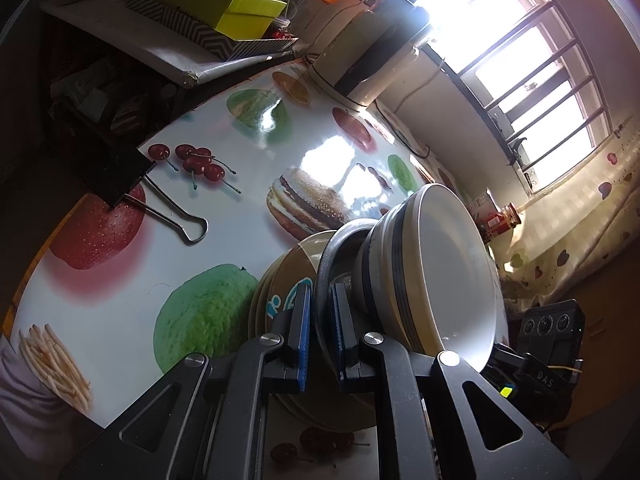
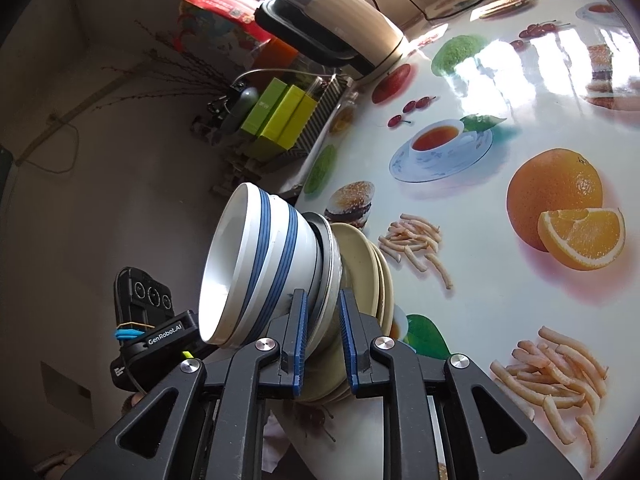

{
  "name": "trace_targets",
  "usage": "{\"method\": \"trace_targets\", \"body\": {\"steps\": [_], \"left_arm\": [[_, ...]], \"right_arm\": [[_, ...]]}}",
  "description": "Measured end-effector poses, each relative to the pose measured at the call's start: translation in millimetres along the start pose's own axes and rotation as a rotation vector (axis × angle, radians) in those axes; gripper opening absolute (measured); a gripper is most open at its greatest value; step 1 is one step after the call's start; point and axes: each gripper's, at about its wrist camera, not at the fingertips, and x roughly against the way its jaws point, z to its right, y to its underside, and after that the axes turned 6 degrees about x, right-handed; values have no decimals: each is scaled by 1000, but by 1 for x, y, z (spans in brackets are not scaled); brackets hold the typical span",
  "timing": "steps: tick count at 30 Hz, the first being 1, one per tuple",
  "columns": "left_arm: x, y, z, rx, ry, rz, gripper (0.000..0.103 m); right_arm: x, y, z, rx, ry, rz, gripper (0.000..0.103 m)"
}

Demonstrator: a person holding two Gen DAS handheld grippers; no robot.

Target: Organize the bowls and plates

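1. A stack of dishes stands on a glossy white surface (image 2: pixel 500 92) printed with fruit, burgers and fries, at its near edge.
2. At the bottom lie several beige round plates (image 1: pixel 286 276); one shows a blue printed mark.
3. On these rests a grey metal dish (image 1: pixel 340 240), and on top sit white ceramic bowls with blue bands (image 2: pixel 256 264), nested one in another.
4. The left tool (image 1: pixel 320 332) is closed on the grey metal dish: its blue-padded fingers (image 1: pixel 301 320) press the rim from both sides.
5. The right tool (image 2: pixel 324 340) holds the same rim between its pads at the other side of the stack; whether they press it or stand just off it I cannot tell.
6. In the right wrist view the black body of the left tool appears at the near left, beside the bowls.
7. A black binder clip (image 1: pixel 132 184) lies on the surface to the left, well apart from the stack.
8. At the far edge stands a cream electric cooker with a dark lid (image 2: pixel 332 28); green boxes (image 1: pixel 240 0) sit on a shelf beyond.
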Motion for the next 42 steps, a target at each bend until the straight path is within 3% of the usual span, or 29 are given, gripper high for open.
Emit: {"method": "trace_targets", "body": {"steps": [3, 8, 11, 15, 25, 32, 42], "left_arm": [[3, 1, -1, -8, 0, 5, 10], [15, 7, 2, -41, -35, 34, 18], [24, 11, 3, -62, -49, 58, 21], [37, 21, 8, -128, -118, 104, 36], [45, 51, 15, -266, -261, 140, 37], [46, 70, 22, -323, -326, 155, 37], [40, 86, 31, -393, -394, 163, 37]], "right_arm": [[4, 1, -4, 11, 17, 8, 21], [11, 5, -10, 31, 43, 23, 31], [14, 9, -17, 57, 81, 36, 40], [22, 16, -27, 102, 149, 64, 43], [29, 41, -56, 256, 325, 72, 55], [31, 59, -71, 342, 439, 95, 62], [17, 82, -78, 424, 577, 45, 74]]}}
